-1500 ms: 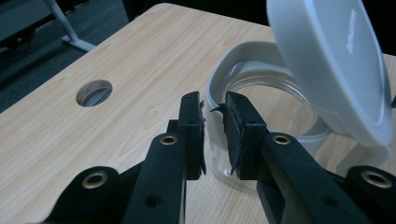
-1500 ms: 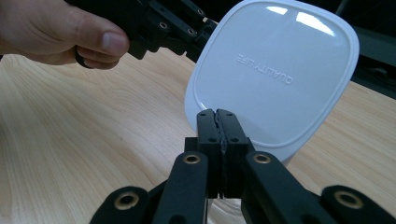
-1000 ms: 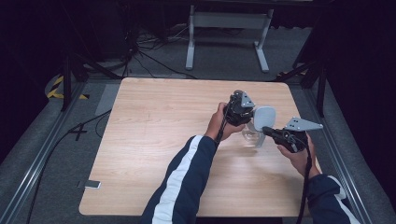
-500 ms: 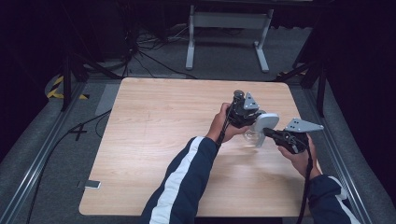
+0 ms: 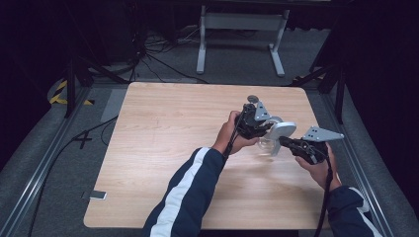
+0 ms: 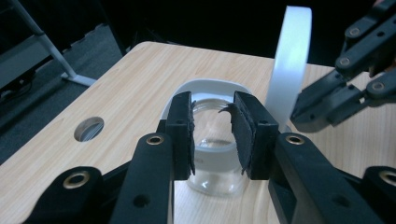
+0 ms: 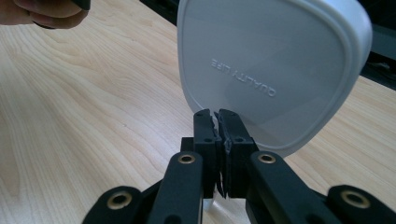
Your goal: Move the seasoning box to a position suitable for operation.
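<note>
Since a second ago, our right gripper (image 7: 219, 140) has carried the white lid (image 7: 271, 70) a little further from the jar's mouth, and the left gripper (image 6: 212, 135) has turned slightly with the jar. We judge the opening done: the lid is off, and setting it down seems the likely next step.

Our right fingers (image 7: 233, 135) are clenched on the lid's lower rim, so the lid stands on edge above them, its embossed face toward the camera. In the high view the lid (image 5: 282, 130) hangs between the two grippers, just beyond the right gripper (image 5: 285, 142).

Our left fingers (image 6: 184, 135) sit either side of the clear glass jar (image 6: 212, 158), pads at or very near its neck below the white collar. We cannot tell whether they press the glass or merely bracket it. The jar stands on the table (image 5: 163, 128), directly between and ahead of those fingers.

In the high view the jar (image 5: 267, 145) is hard to make out, being transparent and partly covered by the left gripper (image 5: 253, 123). Its base is cut off behind the fingers, and whether it holds anything is unclear.
</note>
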{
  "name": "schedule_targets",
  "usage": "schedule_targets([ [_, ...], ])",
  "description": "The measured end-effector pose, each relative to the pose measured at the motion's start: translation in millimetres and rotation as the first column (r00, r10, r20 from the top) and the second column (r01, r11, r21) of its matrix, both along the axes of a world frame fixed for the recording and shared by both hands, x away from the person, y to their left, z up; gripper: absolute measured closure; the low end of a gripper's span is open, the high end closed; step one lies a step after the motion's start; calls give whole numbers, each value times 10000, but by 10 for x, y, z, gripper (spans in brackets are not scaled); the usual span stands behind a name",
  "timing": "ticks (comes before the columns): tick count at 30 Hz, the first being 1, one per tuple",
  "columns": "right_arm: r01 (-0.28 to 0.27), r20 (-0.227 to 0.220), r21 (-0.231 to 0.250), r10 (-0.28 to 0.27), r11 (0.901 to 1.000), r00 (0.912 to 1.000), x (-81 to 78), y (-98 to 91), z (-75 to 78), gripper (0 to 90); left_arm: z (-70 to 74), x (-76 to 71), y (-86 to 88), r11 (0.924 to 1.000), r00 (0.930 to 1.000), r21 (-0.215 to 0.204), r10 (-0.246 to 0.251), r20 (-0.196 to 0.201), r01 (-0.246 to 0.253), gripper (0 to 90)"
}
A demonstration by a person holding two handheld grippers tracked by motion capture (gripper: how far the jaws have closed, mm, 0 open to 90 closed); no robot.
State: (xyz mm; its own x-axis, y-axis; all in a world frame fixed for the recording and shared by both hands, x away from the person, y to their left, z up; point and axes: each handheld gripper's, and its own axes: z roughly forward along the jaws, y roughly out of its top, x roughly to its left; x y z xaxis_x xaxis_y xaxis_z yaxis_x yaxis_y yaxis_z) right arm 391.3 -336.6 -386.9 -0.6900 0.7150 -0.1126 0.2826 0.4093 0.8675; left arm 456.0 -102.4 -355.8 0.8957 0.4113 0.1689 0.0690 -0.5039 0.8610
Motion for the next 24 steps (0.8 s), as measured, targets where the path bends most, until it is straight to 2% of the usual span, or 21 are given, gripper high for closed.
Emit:
schedule_targets([
  [5, -22, 2, 4, 22, 10000, 10000, -13, -5, 12, 844, 8, -84, 173, 9995, 9996, 310, -49, 282, 40, 687],
  [8, -33, -56, 122, 33, 9999, 10000, -16, -11, 13, 815, -8, -126, 286, 9982, 9998, 607, -29, 200, 17, 684],
  [12, -43, -102, 160, 44, 9999, 9999, -18, -9, 19, 802, -29, -133, 392, 9965, 9995, 827, 101, 289, -125, 677],
  [18, 36, 6, -17, -36, 10000, 10000, -39, 8, 33, 775, -14, -170, 584, 9947, 9991, 986, 265, 321, -295, 658],
  [24, 107, 118, -72, -107, 9999, 9999, -68, -14, 57, 704, -2, -257, 844, 9885, 9975, 1391, 532, 475, -593, 604],
])
